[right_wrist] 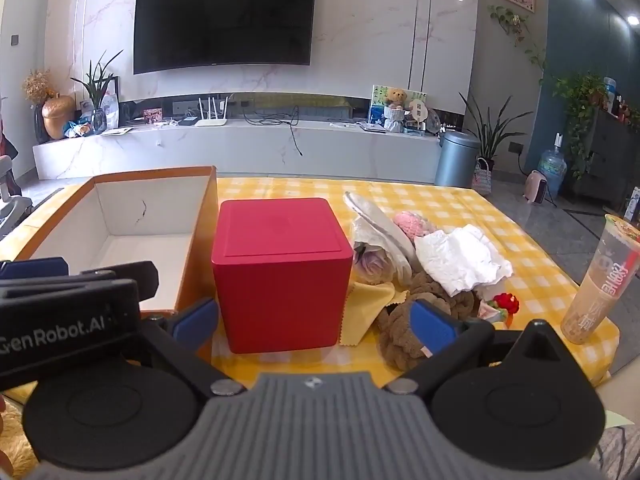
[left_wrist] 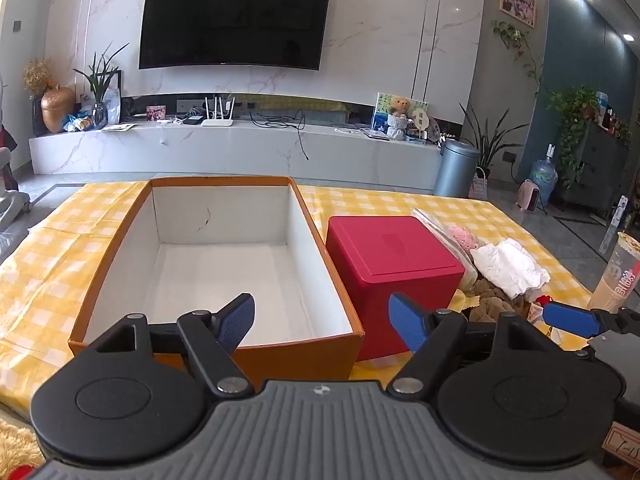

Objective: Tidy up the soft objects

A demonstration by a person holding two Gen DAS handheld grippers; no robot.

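A pile of soft things lies right of the red box (right_wrist: 280, 268): a white cloth (right_wrist: 460, 260), a pink knit piece (right_wrist: 412, 224), a brown knitted item (right_wrist: 404, 328), a yellow cloth (right_wrist: 368, 304) and a wrapped flower bundle (right_wrist: 376, 248). The pile also shows in the left wrist view, with the white cloth (left_wrist: 508, 266) on top. An open orange cardboard box (left_wrist: 224, 264) with a white, empty inside stands left of the red box (left_wrist: 392, 276). My left gripper (left_wrist: 322, 322) is open and empty over the orange box's near edge. My right gripper (right_wrist: 314, 322) is open and empty in front of the red box.
A yellow checked tablecloth (right_wrist: 480, 208) covers the table. A tall plastic drink cup (right_wrist: 600, 280) stands at the table's right edge. A small red-topped item (right_wrist: 506, 304) lies beside the brown knit. A TV wall and a marble console stand beyond the table.
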